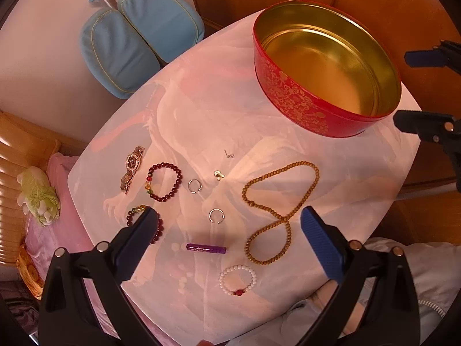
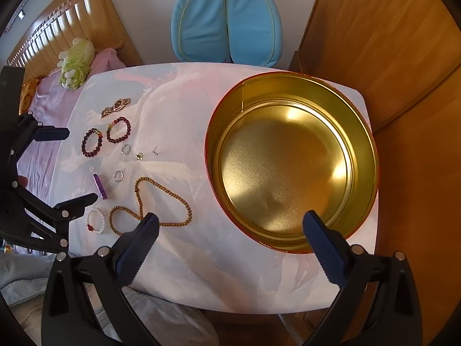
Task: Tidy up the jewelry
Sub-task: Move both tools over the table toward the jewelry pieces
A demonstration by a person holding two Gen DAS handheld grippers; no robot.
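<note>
Jewelry lies spread on the white cloth: a gold watch (image 1: 132, 168), a dark red bead bracelet (image 1: 164, 182), a second dark red bracelet (image 1: 157, 230) partly under my left finger, two silver rings (image 1: 194, 186) (image 1: 216, 215), a purple tube (image 1: 206, 248), a long brown bead necklace (image 1: 281, 210) and a white bead bracelet (image 1: 237, 279). The red tin (image 1: 291, 98) with a gold inside (image 2: 288, 167) stands empty at the right. My left gripper (image 1: 227, 219) hovers open above the rings and tube. My right gripper (image 2: 230, 225) hangs open over the tin's near rim.
A small gold charm (image 1: 219, 174) and a tiny silver stud (image 1: 229, 153) lie between the rings and the tin. A blue chair (image 2: 227, 23) stands behind the table. A pink bed with a plush cabbage (image 2: 76, 63) is at the left, wooden furniture (image 2: 389, 43) at the right.
</note>
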